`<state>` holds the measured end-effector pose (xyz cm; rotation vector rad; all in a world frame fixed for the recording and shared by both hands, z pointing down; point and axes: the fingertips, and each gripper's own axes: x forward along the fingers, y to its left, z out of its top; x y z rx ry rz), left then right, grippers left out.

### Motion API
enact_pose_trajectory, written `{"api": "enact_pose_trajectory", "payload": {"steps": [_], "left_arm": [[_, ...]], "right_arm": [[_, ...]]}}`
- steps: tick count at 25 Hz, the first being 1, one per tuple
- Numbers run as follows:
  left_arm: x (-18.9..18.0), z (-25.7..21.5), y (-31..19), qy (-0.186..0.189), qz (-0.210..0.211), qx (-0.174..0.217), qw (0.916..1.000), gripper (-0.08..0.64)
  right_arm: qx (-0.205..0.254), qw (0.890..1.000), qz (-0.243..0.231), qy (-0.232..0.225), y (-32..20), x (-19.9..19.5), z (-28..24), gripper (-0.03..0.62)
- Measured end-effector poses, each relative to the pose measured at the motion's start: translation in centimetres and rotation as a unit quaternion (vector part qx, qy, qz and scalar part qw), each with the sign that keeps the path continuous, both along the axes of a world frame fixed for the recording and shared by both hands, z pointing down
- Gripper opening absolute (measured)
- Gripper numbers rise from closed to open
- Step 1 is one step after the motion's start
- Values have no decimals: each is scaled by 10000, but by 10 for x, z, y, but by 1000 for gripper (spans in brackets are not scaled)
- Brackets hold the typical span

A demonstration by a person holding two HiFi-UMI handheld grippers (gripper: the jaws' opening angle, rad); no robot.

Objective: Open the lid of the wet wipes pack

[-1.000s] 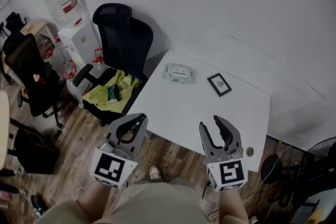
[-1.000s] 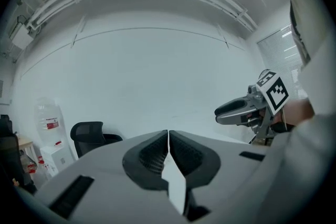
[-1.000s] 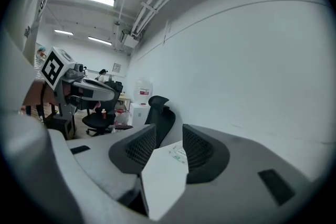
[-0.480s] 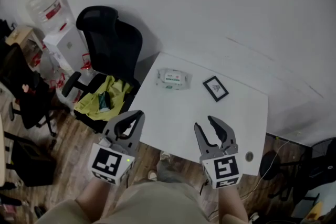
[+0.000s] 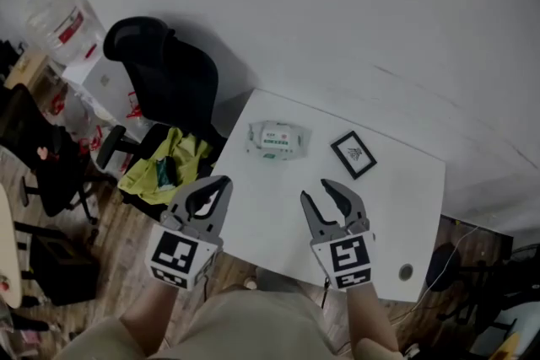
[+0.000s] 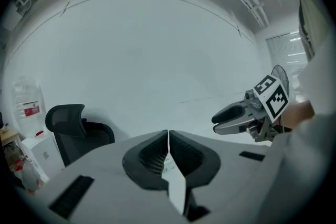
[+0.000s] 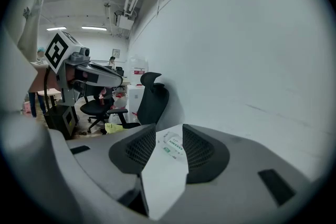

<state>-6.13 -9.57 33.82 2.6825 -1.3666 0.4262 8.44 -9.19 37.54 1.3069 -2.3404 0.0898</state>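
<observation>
The wet wipes pack, white with a green label, lies flat on the far left part of the white table. Its lid looks closed. Both grippers hover over the table's near edge, well short of the pack. My left gripper has its jaws together with nothing between them, seen close up in the left gripper view. My right gripper stands open and empty. In the right gripper view, the pack shows through the gap between the jaws, still far off.
A small black-framed card lies right of the pack. A black office chair with a yellow-green cloth stands at the table's left end, a water dispenser behind it. A cable hole sits near the front right corner.
Both grippers have moved forward and lower, from over the floor to over the table's near edge, closer to the pack. Their jaws have kept the same stance.
</observation>
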Motion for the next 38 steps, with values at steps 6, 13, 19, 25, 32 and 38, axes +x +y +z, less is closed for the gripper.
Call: {"api": "enact_pose_trajectory", "payload": {"steps": [6,13,19,25,32,38], "left_arm": [[23,34,-36,-248,36,-298,9992,28],[32,55,-79,-531,96,-445,9975,28],[32,87,-113,-770,237,-652,9946,28],[38,143,-143,-907,536,-1024,9891,28],[36,202,-175,-906,615,-1268,9859,28],[36,255,-188,-1052,764,-1560,9792,28]], "right_arm": [[-296,9988,-373,95,-45,3,32,173],[-565,9957,-620,401,-95,-6,69,173],[-761,9916,-766,710,-127,-18,104,175],[-1072,9853,-809,1057,-156,-28,155,183],[-1287,9759,-898,1513,-180,-38,211,192],[-1476,9648,-1102,1875,-192,-48,248,192]]}}
